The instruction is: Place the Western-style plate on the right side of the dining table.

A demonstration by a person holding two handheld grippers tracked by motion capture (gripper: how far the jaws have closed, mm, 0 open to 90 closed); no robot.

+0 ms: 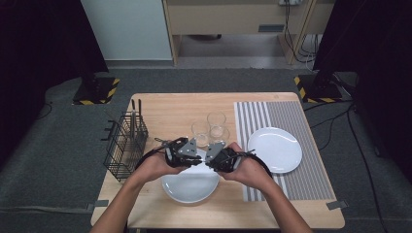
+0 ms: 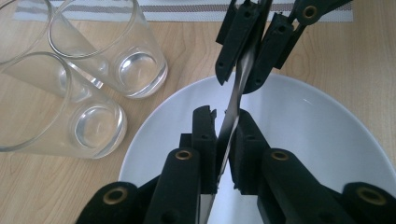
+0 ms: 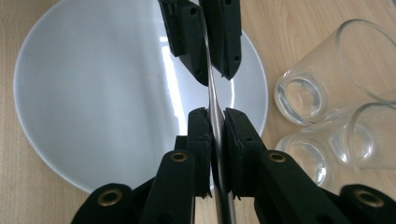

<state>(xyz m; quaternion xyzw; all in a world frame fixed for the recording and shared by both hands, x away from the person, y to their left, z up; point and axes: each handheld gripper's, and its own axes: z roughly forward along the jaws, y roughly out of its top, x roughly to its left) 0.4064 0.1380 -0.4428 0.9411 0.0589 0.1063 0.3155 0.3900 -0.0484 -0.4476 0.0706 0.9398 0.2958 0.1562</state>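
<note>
Three glasses (image 1: 210,129) stand close together just above the centre of the high view, blocking the way forward; a wire basket (image 1: 125,144) closes the left side; a white plate (image 1: 189,186) lies low at the centre bottom, and a second plate (image 1: 275,148) on the striped mat (image 1: 311,127) at the right; bare wood (image 1: 170,109) stays free at the upper left.

My left hand-held gripper (image 1: 193,156) and right hand-held gripper (image 1: 210,158): tip to tip, jaws nearly closed, forearms converging from near edge.
</note>
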